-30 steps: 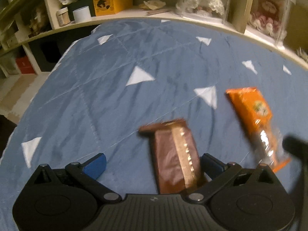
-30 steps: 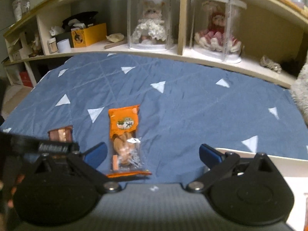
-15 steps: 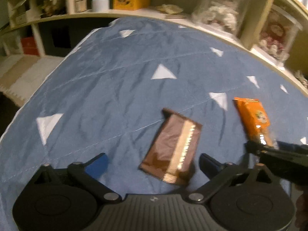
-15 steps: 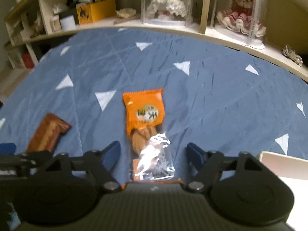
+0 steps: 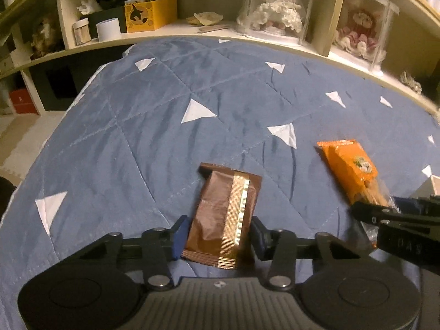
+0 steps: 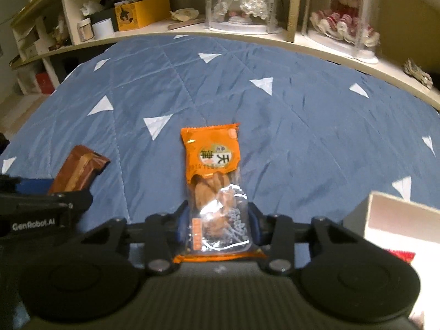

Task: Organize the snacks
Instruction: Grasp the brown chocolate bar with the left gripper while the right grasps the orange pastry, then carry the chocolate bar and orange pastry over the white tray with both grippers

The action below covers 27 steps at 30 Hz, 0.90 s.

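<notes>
Left gripper (image 5: 218, 236) closes on the brown packet (image 5: 225, 214); right gripper (image 6: 218, 224) closes on the orange packet (image 6: 213, 187) just right of it. Pads touch both; pinch lightly, then lift straight off the blue quilt (image 5: 165, 115).

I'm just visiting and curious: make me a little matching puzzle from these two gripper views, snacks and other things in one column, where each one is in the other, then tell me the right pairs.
Things:
1. brown packet
2. orange packet
3. yellow box
4. white box

Places:
A. up on the shelf beyond the blue quilt
B. between the closing jaws of the left gripper
C. at the right edge of the right wrist view
D. between the closing jaws of the right gripper

Pairs: 1-B, 2-D, 3-A, 4-C
</notes>
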Available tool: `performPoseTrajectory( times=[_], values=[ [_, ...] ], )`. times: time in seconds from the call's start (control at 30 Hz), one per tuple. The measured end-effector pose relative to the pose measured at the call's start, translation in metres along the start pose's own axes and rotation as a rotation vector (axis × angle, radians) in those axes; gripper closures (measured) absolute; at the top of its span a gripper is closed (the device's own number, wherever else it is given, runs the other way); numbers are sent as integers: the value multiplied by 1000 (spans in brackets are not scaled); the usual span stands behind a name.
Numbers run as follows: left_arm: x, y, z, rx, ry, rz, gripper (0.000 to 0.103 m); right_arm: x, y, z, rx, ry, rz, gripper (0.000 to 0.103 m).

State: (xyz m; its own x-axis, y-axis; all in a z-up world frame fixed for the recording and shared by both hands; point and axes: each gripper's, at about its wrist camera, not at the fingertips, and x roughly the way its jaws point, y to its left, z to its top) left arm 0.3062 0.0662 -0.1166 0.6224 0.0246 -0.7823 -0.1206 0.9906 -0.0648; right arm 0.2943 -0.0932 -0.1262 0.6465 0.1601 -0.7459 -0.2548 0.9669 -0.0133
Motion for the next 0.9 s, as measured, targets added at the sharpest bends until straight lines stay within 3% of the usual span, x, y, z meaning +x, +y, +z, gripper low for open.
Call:
performPoseTrajectory(
  times=[0.3,0.9],
  values=[
    [-24,5,-9,-126,21,-131,61,-32,1,-14,47,-38,0,58],
    [-105,-42,-26,-94,-39,-247,61,-131,-20,-49,107,-154,-10,59]
  ],
)
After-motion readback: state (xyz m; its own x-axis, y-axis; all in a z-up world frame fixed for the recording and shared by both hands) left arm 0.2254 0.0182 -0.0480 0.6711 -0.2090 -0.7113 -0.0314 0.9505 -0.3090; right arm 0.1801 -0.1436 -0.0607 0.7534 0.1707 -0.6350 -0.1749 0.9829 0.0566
